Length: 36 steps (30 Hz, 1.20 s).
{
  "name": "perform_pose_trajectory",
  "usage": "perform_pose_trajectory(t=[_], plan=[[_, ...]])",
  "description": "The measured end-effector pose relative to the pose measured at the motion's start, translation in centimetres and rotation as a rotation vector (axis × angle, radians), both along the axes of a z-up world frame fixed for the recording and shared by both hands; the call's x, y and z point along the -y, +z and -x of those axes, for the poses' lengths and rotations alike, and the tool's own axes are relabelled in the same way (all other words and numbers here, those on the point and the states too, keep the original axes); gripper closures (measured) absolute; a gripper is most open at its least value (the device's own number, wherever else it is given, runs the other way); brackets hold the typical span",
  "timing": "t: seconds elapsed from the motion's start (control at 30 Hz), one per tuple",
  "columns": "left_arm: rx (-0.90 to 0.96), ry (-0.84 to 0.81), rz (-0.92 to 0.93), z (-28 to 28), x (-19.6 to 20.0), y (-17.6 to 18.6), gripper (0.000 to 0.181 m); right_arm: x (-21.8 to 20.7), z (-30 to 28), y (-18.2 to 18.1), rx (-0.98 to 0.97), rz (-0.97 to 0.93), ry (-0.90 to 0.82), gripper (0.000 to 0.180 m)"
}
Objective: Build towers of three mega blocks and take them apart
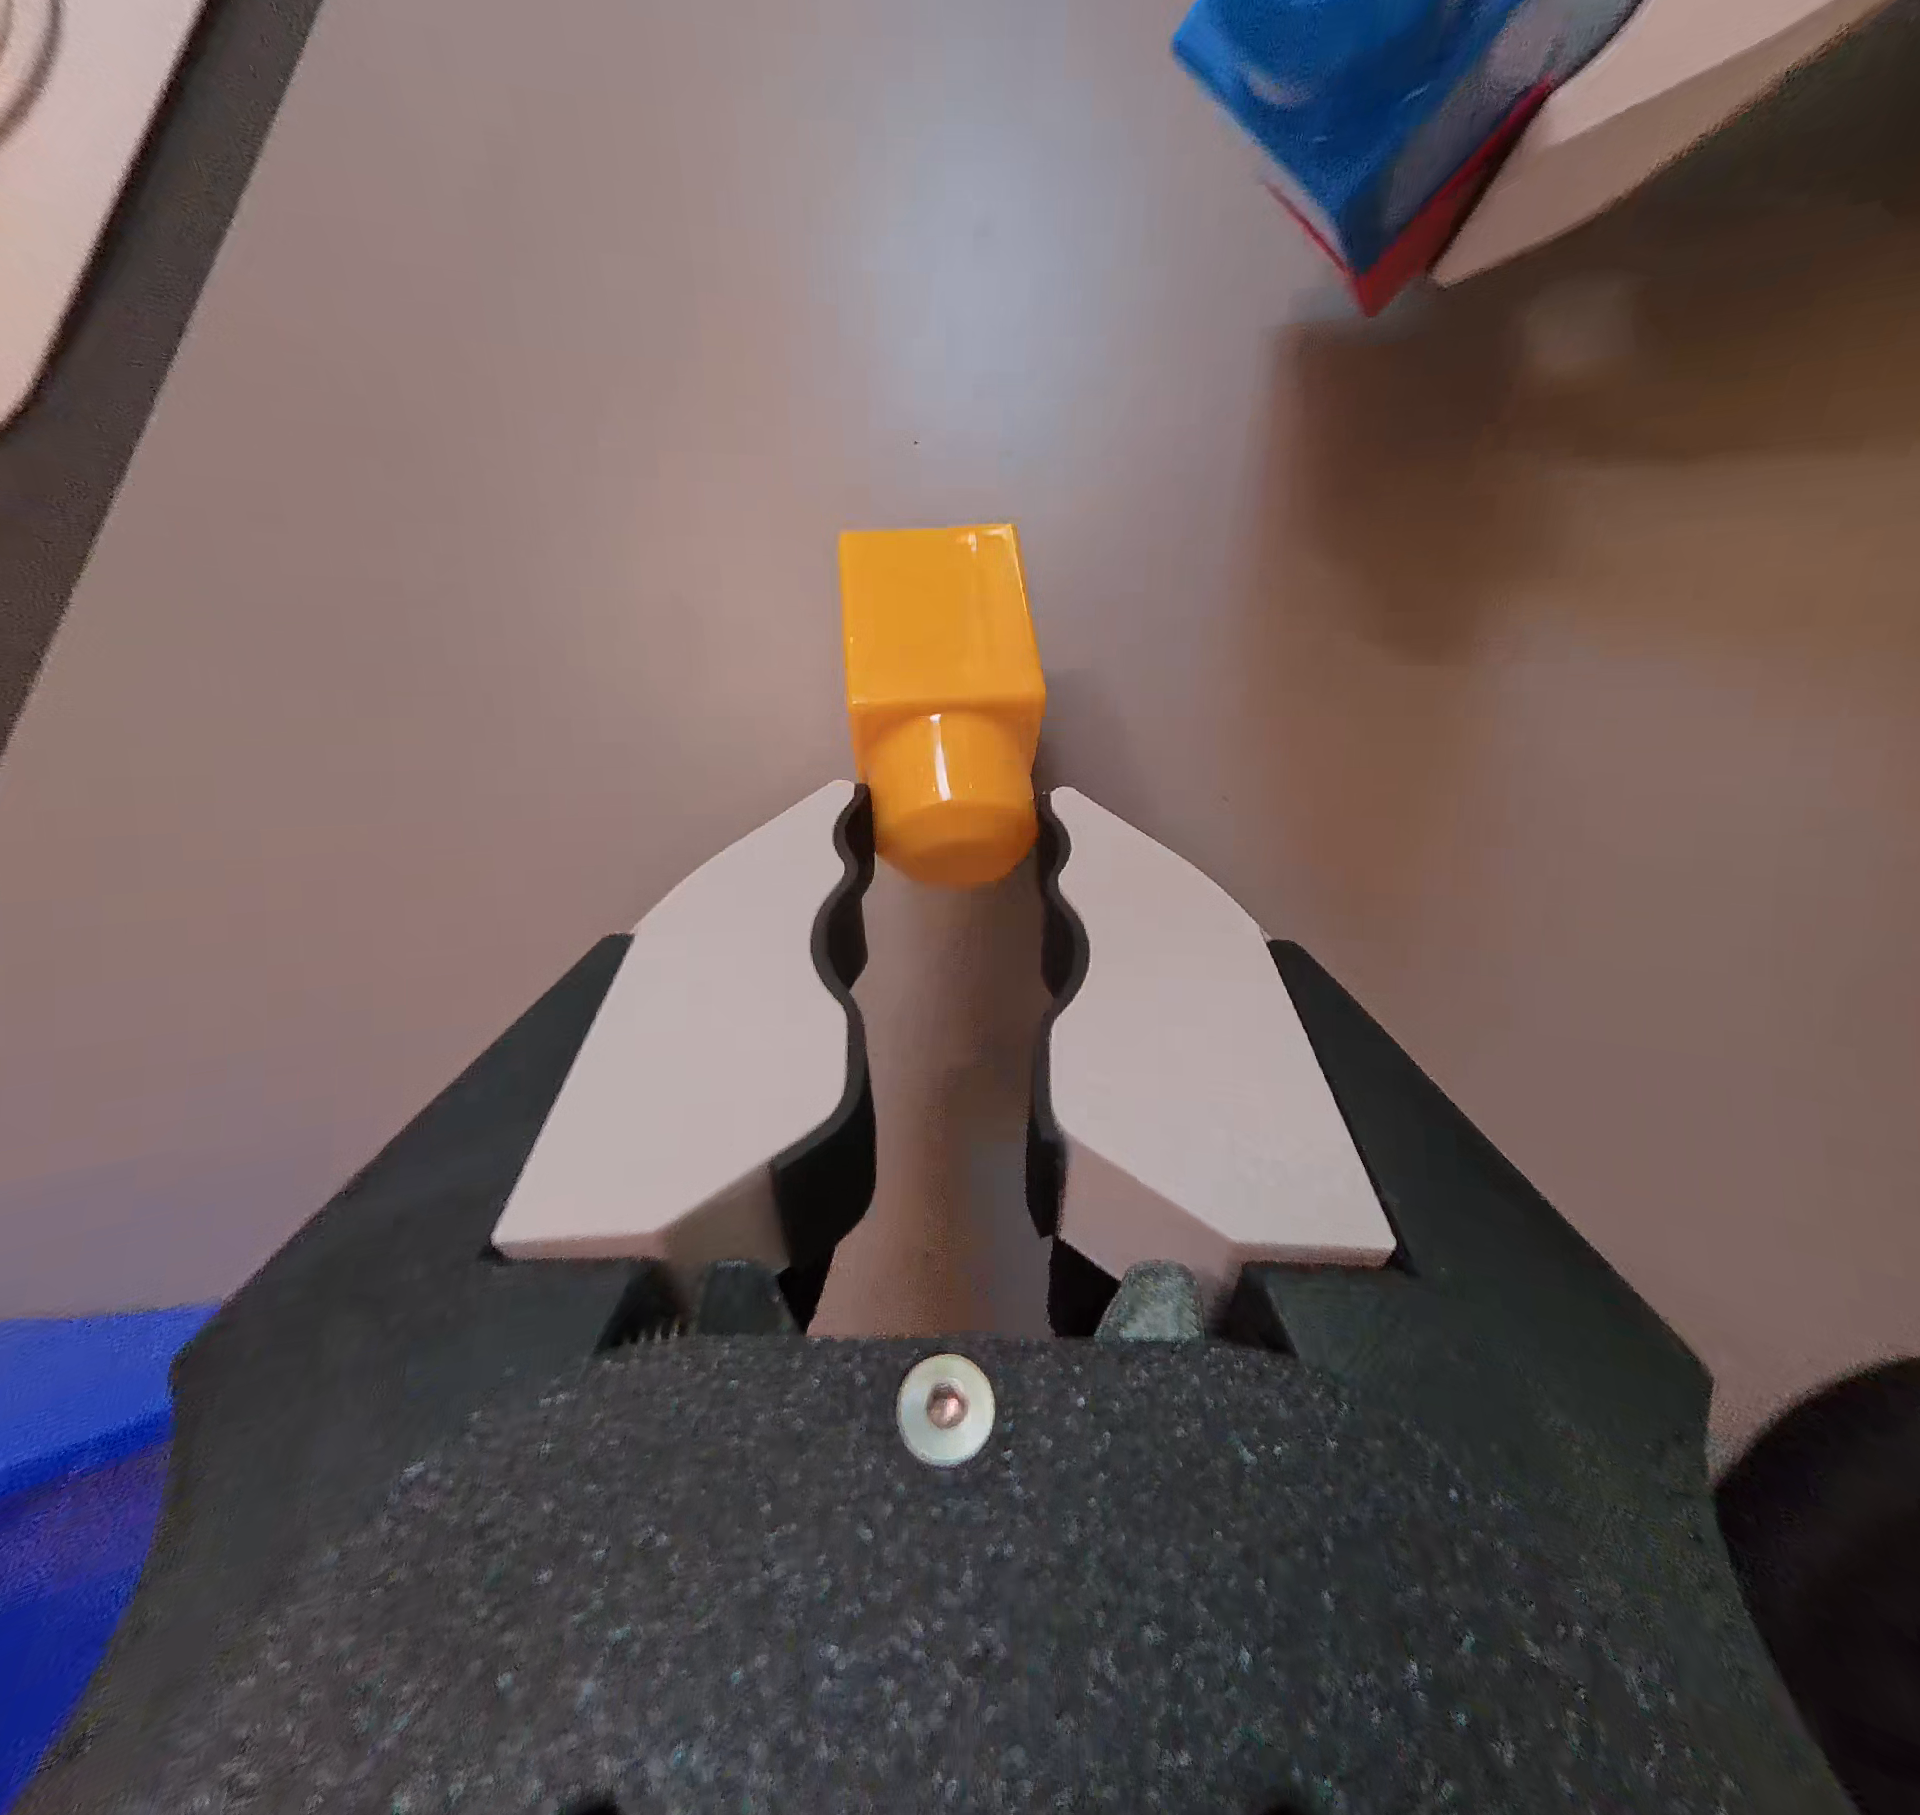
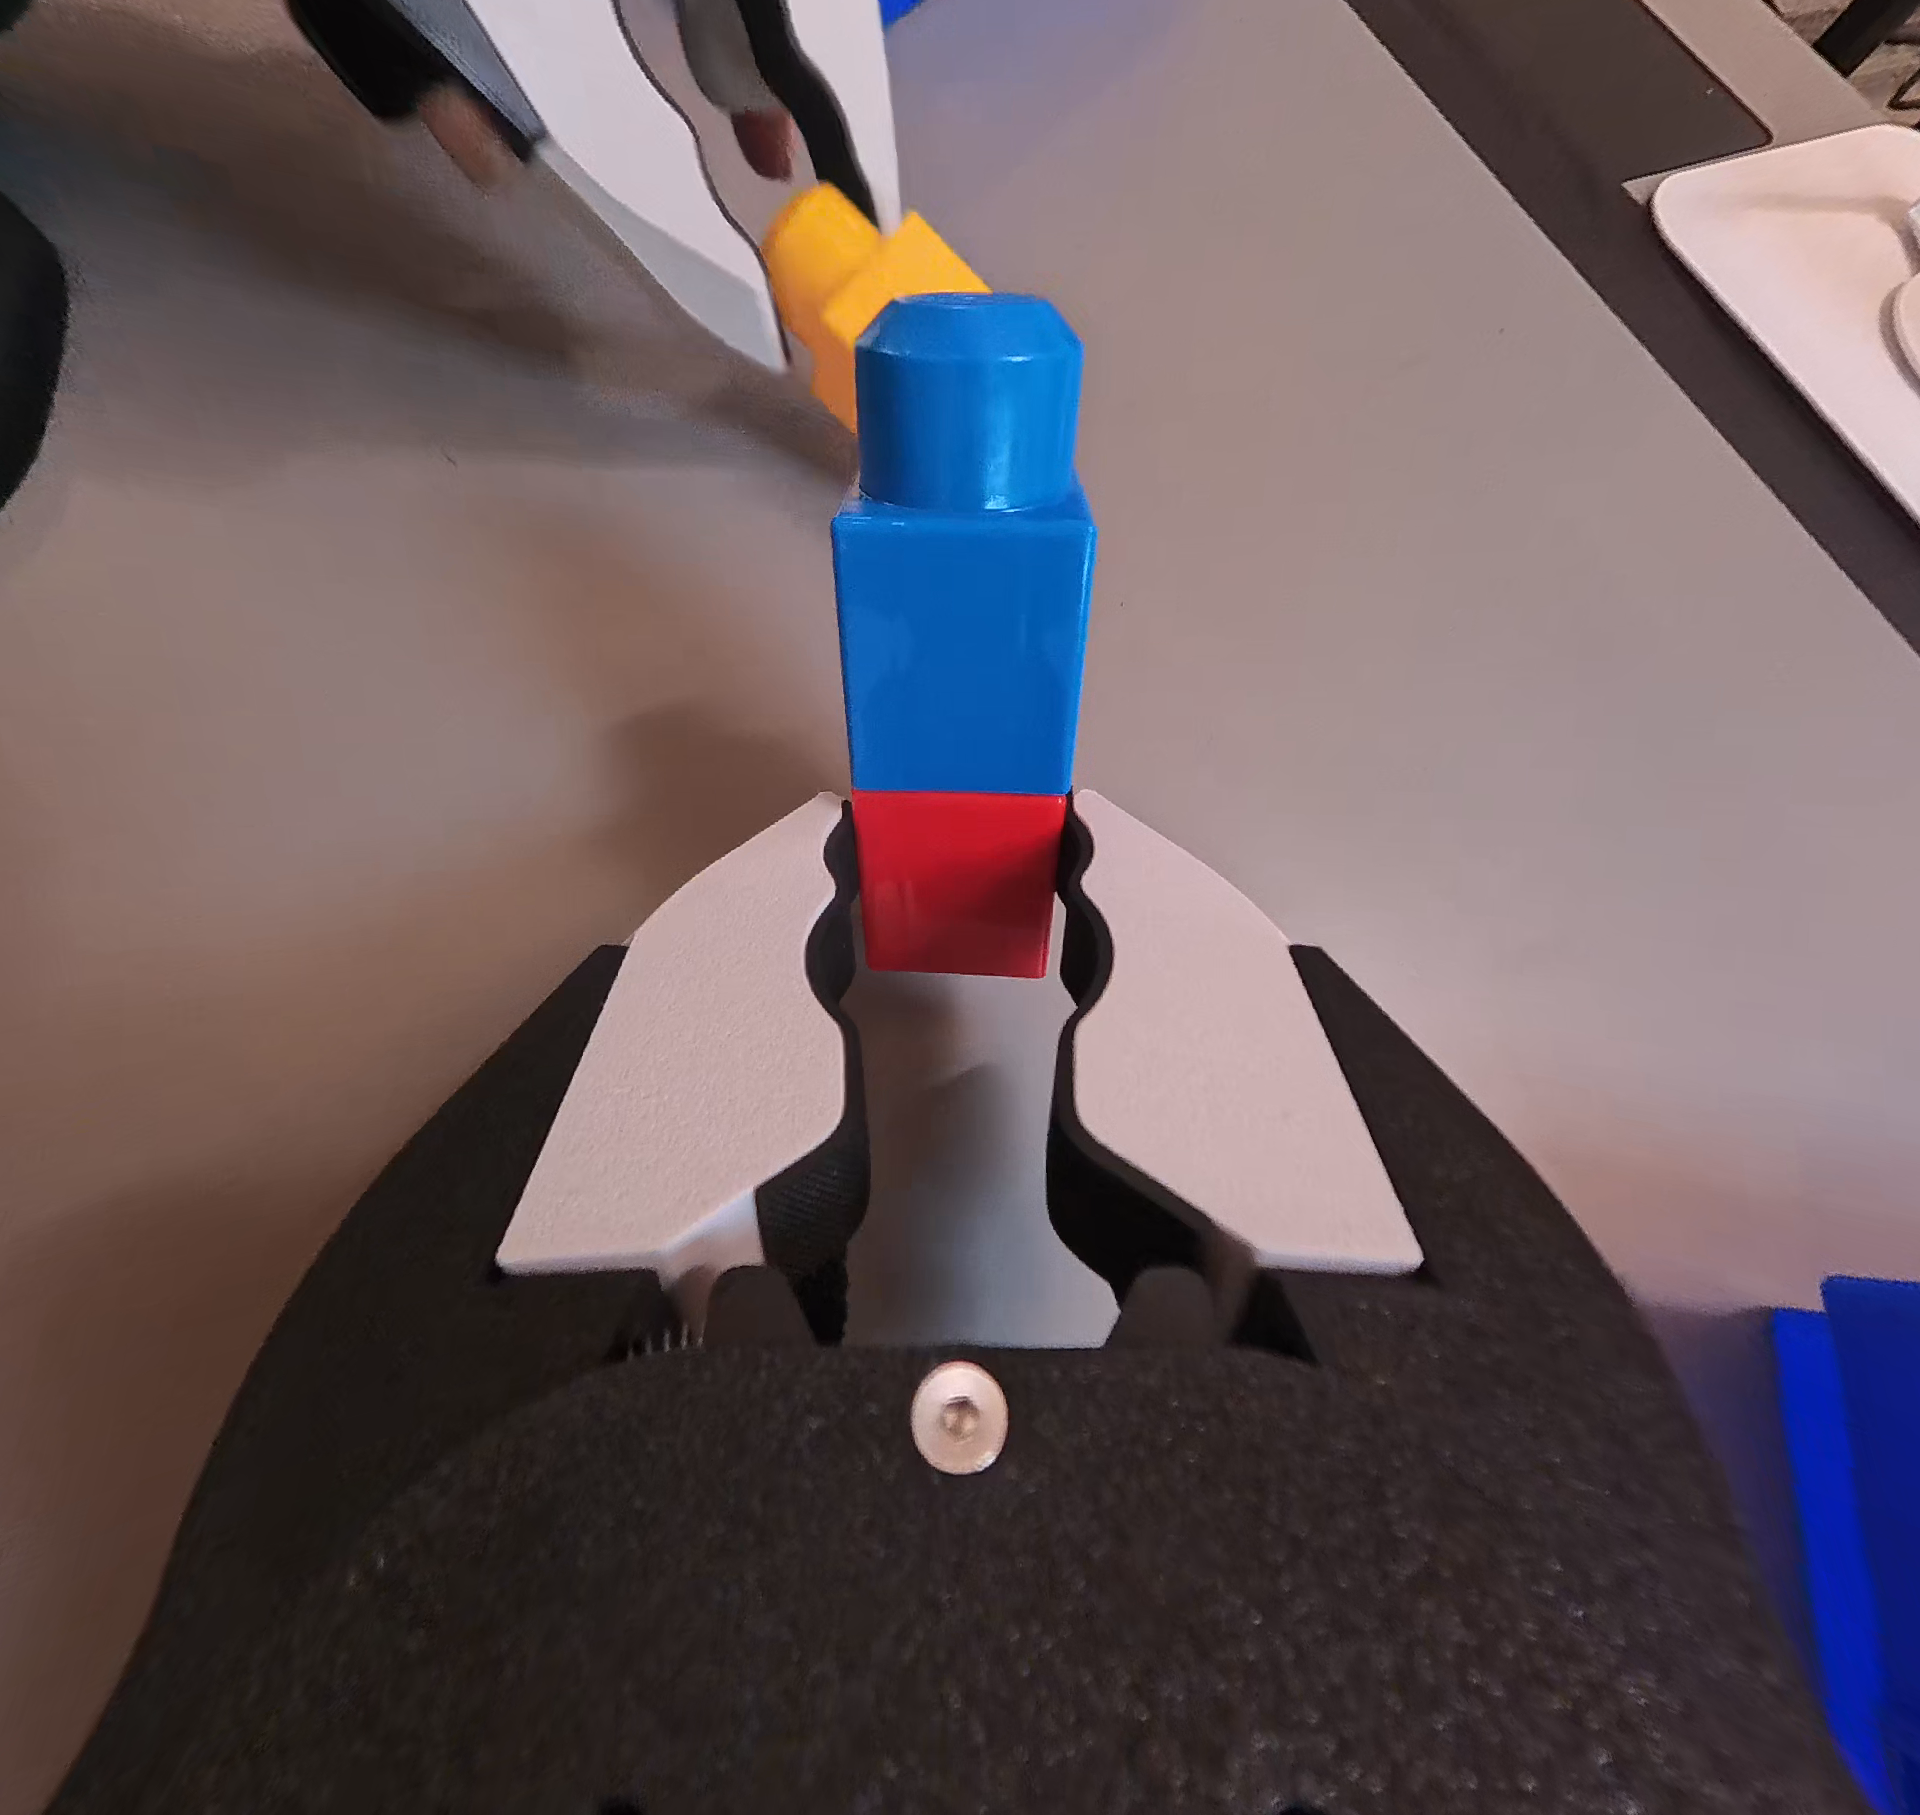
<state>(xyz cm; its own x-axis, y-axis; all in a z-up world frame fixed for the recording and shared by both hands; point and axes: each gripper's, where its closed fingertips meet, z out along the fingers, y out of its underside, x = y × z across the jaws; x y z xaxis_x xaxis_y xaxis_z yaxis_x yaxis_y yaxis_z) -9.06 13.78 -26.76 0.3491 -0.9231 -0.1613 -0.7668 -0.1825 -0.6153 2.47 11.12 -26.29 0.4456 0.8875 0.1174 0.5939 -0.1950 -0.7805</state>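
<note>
Orange block, glossy and plain, pinched by the stud between pale fingers with black wavy edges on the left gripper. Same pale-and-black scheme on the right gripper, closed on a red block capped by a blue block. Speckled black gripper body. Plain grey-beige table. Solid blue bin at eight o'clock in the left wrist view.

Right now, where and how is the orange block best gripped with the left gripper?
On its square body, not the stud. The orange block points its round, tapered stud at the left gripper, whose tips only pinch that stud. Pushing farther forward would put the pads on flat parallel sides.
</note>
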Motion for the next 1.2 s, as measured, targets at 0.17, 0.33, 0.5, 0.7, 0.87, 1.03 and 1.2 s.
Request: perform_pose_trajectory(t=[0.17, 0.33, 0.5, 0.7, 0.87, 1.03, 1.2], plan=[[-0.047, -0.093, 0.010, 0.0, 2.6, 1.4, 0.151, 0.1, 0.1, -0.4, 0.011, 0.012, 0.001, 0.143], [-0.113, -0.205, 0.106, 0.2, 5.6, 0.7, 0.151, 0.1, 0.1, -0.6, 0.015, 0.021, 0.002, 0.143], [-0.171, -0.287, 0.174, 0.4, 7.8, 1.0, 0.151, 0.2, 0.1, -0.8, 0.016, 0.037, 0.003, 0.142], [-0.261, -0.345, 0.190, -1.3, 7.9, 1.0, 0.151, 0.1, -0.1, -1.0, 0.018, 0.045, -0.005, 0.142], [-0.265, -0.374, 0.162, -3.6, 7.6, 0.8, 0.151, -0.1, -0.3, -1.2, 0.026, 0.049, -0.012, 0.142], [-0.200, -0.364, 0.118, -4.8, 7.1, 0.9, 0.145, -0.2, -0.6, -1.1, 0.022, 0.049, -0.022, 0.143], [0.003, -0.360, 0.100, -5.7, 7.8, 0.8, 0.129, -0.5, -0.7, -0.3, -0.030, 0.046, -0.039, 0.143]])
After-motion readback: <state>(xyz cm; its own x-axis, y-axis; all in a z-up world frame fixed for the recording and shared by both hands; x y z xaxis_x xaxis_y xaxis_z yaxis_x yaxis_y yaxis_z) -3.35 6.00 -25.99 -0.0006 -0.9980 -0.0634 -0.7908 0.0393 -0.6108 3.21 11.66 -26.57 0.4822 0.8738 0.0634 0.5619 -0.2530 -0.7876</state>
